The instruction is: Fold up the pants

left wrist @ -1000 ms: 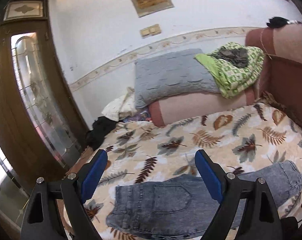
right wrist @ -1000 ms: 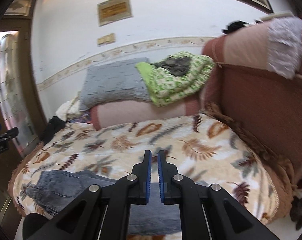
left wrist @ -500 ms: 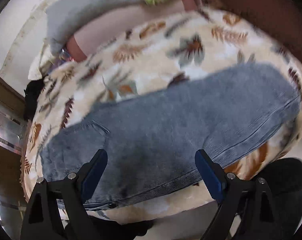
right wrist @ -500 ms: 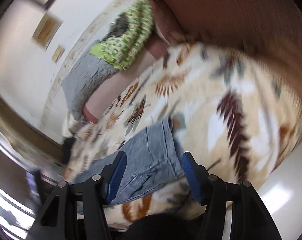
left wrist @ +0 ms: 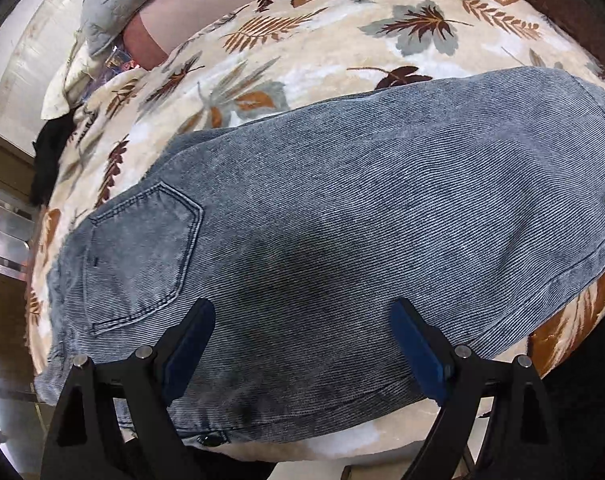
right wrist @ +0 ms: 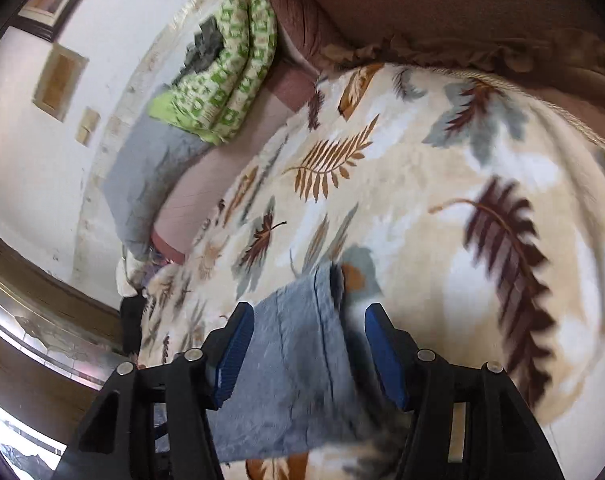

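Both grippers have been brought down from a view across the room to the pants (left wrist: pixel 342 216), which are lying flat on the leaf-print bed (left wrist: pixel 342 28). On the left, the left gripper (left wrist: pixel 302 344) is being held wide open just over the seat end, beside the back pocket (left wrist: pixel 142 256), with nothing being pinched. On the right, the right gripper (right wrist: pixel 308 352), shut a second ago, is now being held apart around the hem (right wrist: pixel 326 312), pads not yet pressing. A lift for the fold is probably being prepared.
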A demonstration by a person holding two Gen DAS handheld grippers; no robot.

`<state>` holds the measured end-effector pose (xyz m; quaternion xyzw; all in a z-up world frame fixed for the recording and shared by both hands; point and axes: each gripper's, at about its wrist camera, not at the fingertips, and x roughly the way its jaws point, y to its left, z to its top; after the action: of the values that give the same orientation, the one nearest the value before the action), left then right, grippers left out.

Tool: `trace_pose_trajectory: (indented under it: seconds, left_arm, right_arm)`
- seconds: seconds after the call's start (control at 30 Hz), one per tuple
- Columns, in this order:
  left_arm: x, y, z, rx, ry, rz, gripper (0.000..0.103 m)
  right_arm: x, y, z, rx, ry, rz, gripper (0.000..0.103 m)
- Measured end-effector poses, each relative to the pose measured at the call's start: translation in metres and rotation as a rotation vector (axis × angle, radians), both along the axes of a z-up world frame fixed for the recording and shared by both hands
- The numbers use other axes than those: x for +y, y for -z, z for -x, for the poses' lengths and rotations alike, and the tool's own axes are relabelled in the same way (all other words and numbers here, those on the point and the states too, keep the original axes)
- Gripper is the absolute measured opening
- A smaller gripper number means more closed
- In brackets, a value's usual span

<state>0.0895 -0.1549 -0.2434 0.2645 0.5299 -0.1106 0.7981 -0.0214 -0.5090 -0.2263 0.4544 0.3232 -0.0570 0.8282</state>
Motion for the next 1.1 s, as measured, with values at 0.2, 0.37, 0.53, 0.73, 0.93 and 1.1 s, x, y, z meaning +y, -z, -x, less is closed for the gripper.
trace_pose_trajectory:
  seconds: [0.2, 0.37, 0.53, 0.73, 0.93, 1.1]
  left_arm:
    - [0.024, 0.005, -0.006, 0.096, -0.035, 0.142, 0.09]
    - [0.031, 0.005, -0.005, 0.117, -0.04, 0.166, 0.091]
    - [0.029, 0.002, -0.001, 0.108, -0.04, 0.163, 0.091]
    - [0.035, 0.004, 0.0, 0.113, -0.041, 0.156, 0.091]
    - [0.035, 0.004, 0.007, 0.119, -0.041, 0.145, 0.091]
    - [0.03, -0.005, 0.009, 0.094, -0.036, 0.156, 0.091]
  right_arm:
    - [-0.005, 0.024, -0.06, 0.116, -0.166, -0.066, 0.044]
    - [0.024, -0.012, -0.081, 0.146, -0.226, 0.149, 0.004]
    - [0.047, -0.088, -0.058, -0.145, -0.218, 0.333, 0.003]
    - [0.04, -0.03, -0.045, 0.072, -0.27, 0.42, 0.004]
    - [0.014, 0.007, 0.017, 0.224, -0.174, 0.356, 0.009]
    - [0.035, -0.031, 0.022, 0.07, -0.2, 0.383, 0.01]
